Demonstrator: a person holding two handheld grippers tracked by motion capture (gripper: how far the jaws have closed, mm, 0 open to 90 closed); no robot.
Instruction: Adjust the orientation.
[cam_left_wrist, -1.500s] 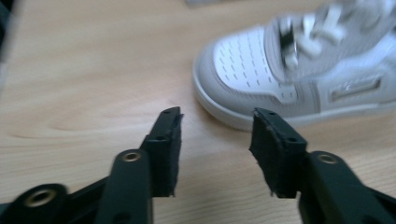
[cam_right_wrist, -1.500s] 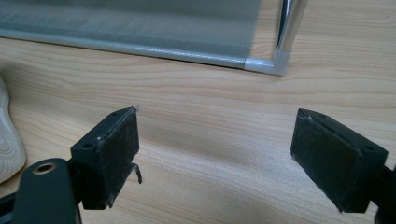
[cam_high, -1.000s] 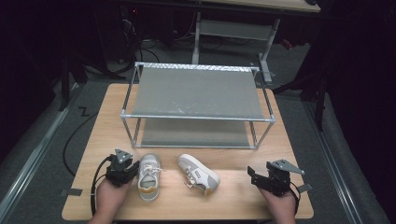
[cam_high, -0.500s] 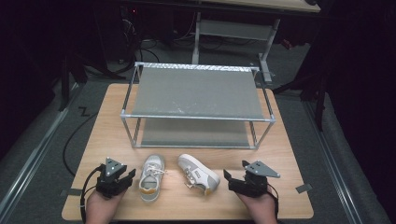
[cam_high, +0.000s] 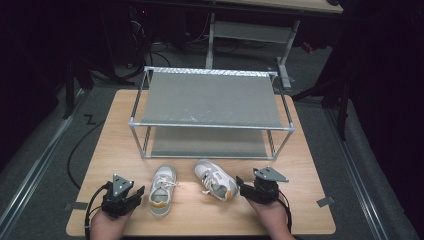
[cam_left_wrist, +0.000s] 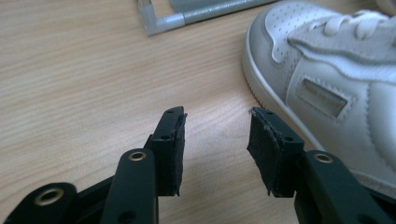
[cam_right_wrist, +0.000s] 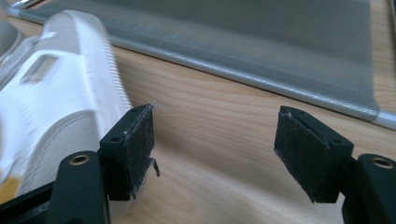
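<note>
Pale wood forms the table (cam_high: 110, 145), seen from the high view with a grey two-tier metal rack (cam_high: 210, 97) at its middle. In front of the rack lie two white sneakers. The left shoe (cam_high: 162, 190) runs lengthwise toward the rack, toe away from the person. The right shoe (cam_high: 216, 180) lies slanted, its toe toward the rack and leftward. Both hands enter from the bottom edge, held low over the table. The left gripper (cam_high: 135, 197) sits just left of the left shoe, apart from it. The right gripper (cam_high: 241, 186) points leftward at the right shoe's heel.

In the left gripper view, the jaws stand partly apart, having just been opening, with bare wood between them; the left shoe's side lies just to the right.

In the right gripper view, the jaws stand wide yet have just been closing, nothing between them; the right shoe's sole edge lies against the left jaw's outer side.
</note>
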